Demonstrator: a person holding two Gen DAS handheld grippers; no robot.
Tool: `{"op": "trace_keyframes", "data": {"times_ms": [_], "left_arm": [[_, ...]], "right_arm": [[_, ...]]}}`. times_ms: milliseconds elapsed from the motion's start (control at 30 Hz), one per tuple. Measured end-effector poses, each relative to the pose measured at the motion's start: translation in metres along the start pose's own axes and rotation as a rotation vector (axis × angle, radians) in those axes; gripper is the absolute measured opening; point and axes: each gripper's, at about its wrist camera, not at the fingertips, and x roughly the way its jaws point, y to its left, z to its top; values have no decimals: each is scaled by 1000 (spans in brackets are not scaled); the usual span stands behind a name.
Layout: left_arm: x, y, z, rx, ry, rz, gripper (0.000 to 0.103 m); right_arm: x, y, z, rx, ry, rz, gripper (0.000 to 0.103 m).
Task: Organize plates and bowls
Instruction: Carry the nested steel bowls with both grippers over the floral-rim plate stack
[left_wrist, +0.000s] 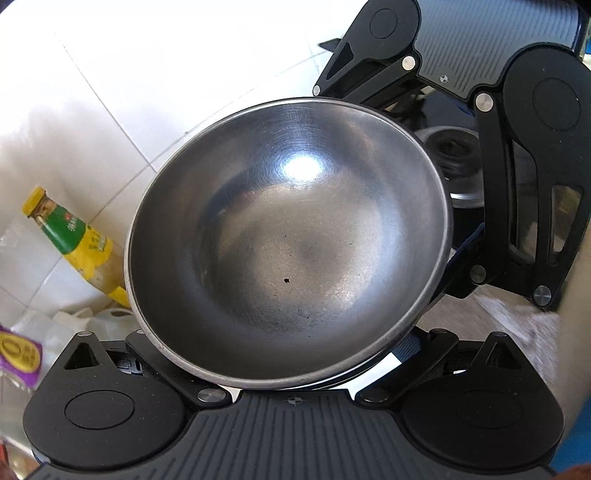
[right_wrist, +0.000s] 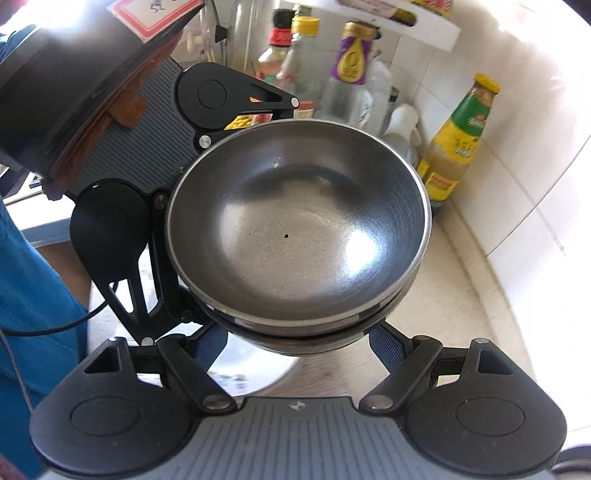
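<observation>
A stack of steel bowls (left_wrist: 288, 243) is held in the air between both grippers, and it also shows in the right wrist view (right_wrist: 295, 229). At least two nested bowls show there by their rims. My left gripper (left_wrist: 291, 373) grips the stack's near edge, its fingertips hidden under the bowls. My right gripper (right_wrist: 295, 339) holds the stack from another side, its blue fingers (right_wrist: 380, 343) spread around the lower bowl. Each gripper shows in the other's view: the right one (left_wrist: 443, 110) and the left one (right_wrist: 155, 184).
A green-and-yellow sauce bottle (right_wrist: 458, 140) stands by the white tiled wall (right_wrist: 535, 166), also in the left wrist view (left_wrist: 74, 240). Several bottles (right_wrist: 332, 74) crowd the back corner. A beige counter (right_wrist: 461, 295) lies below. A white plate (right_wrist: 251, 373) sits under the stack. A black pot (left_wrist: 454, 162) is behind.
</observation>
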Motion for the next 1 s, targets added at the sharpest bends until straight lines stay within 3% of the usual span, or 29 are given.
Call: {"op": "trace_keyframes", "data": {"times_ms": [567, 1000], "left_arm": [[-43, -13, -73, 23, 41, -72, 102], [-47, -18, -87, 53, 54, -79, 102]], "right_arm": [[12, 78, 14, 73, 22, 30, 85], [13, 103, 16, 116, 21, 26, 85]]}}
